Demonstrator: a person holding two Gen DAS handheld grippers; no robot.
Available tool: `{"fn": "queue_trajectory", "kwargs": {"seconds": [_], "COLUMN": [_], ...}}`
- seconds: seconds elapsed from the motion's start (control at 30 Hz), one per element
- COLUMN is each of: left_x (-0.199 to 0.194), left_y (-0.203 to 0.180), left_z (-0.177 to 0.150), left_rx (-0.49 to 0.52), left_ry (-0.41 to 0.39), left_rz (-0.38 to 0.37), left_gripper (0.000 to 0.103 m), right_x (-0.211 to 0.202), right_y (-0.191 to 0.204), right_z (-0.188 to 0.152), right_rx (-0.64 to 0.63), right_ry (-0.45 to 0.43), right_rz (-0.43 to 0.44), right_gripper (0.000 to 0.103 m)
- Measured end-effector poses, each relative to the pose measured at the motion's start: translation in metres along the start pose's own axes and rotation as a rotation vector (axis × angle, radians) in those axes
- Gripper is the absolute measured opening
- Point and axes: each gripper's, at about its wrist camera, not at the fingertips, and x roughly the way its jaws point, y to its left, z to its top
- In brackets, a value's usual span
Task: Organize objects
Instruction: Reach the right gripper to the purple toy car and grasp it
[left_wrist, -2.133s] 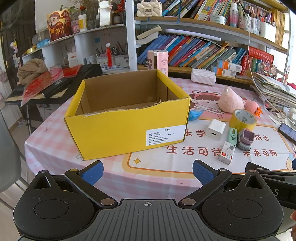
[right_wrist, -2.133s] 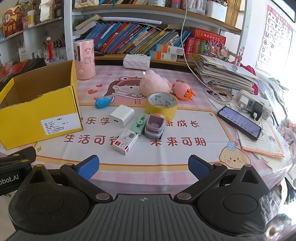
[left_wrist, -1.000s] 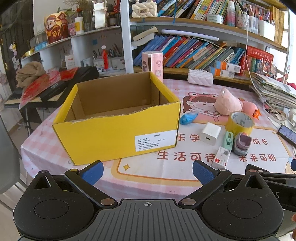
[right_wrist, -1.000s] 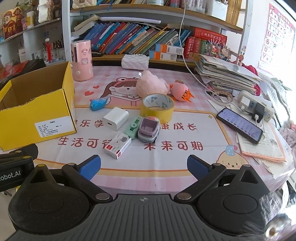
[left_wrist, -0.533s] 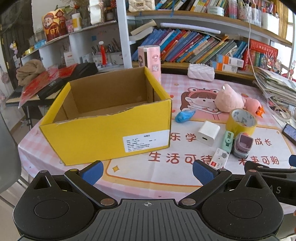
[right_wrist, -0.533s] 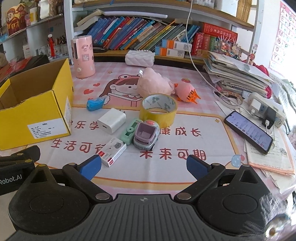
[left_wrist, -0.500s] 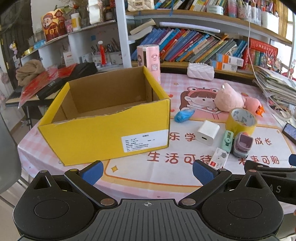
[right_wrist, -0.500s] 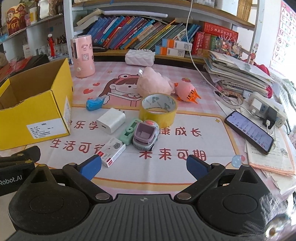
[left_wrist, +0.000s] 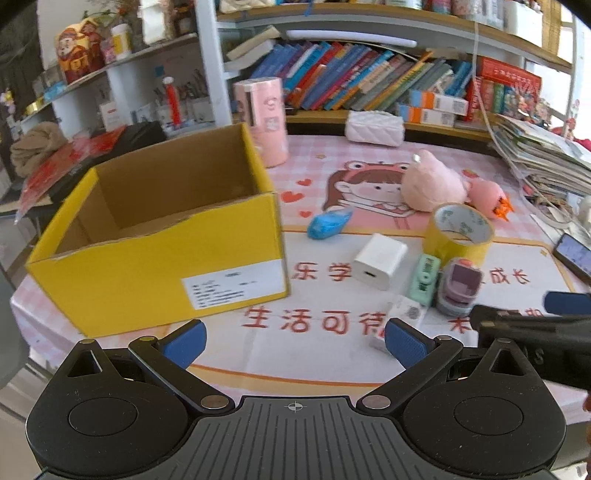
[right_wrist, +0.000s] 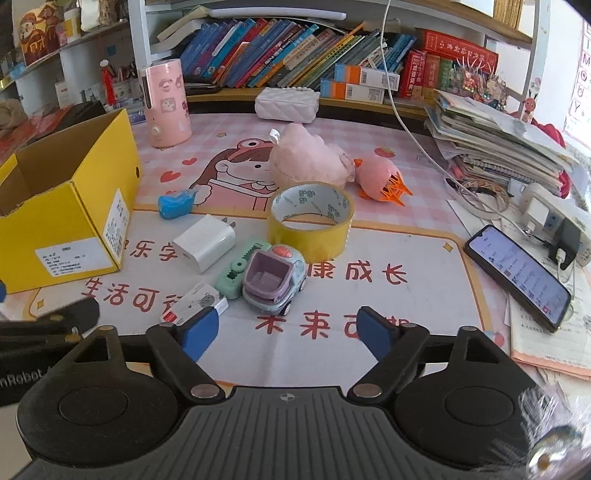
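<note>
Toy truck (right_wrist: 274, 277) just beyond right tongs (right_wrist: 286, 334)

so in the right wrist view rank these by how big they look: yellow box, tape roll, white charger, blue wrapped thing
1. yellow box
2. tape roll
3. white charger
4. blue wrapped thing, though it lies a bit farther back

Yellow box (left_wrist: 155, 273), yellow tape roll (right_wrist: 310, 221), pink checked tablecloth (right_wrist: 229, 125), white charger (right_wrist: 204, 243).
</note>
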Motion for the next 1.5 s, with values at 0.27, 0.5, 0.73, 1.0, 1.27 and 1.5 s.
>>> {"fn": "queue_trajectory", "kwargs": {"seconds": [0.27,0.5,0.73,1.0,1.27,1.5], "left_x": [0.007,0.007,0.013,0.025,0.037,0.046], "left_y": [-0.015,-0.009,-0.004,-0.003,-0.014,-0.030], "left_z": [0.007,0.007,0.008,0.010,0.016,0.021], "left_rx": [0.002,-0.037,-0.061,-0.079,-0.052,-0.012], "left_ry": [0.005,0.016,0.035,0.067,0.065,0.059], "left_rz": [-0.004,0.055,0.099,0.094,0.032,-0.047], "left_gripper": [0.103,0.103,0.103,0.103,0.103,0.103], "right_x": [0.016,0.034,0.069,0.087,0.084,0.067], "right_y": [-0.019,-0.018,-0.010,-0.009,-0.016,-0.035], "right_z": [0.010,0.021,0.026,0.031,0.035,0.042], "right_rx": [0.008,-0.028,-0.075,-0.083,-0.086,-0.052], "right_ry": [0.002,0.027,0.083,0.084,0.072,0.038], "right_rz": [0.046,0.146,0.151,0.187,0.210,0.196], "right_gripper": [0.074,0.063,0.066,0.063,0.045,0.037]}}
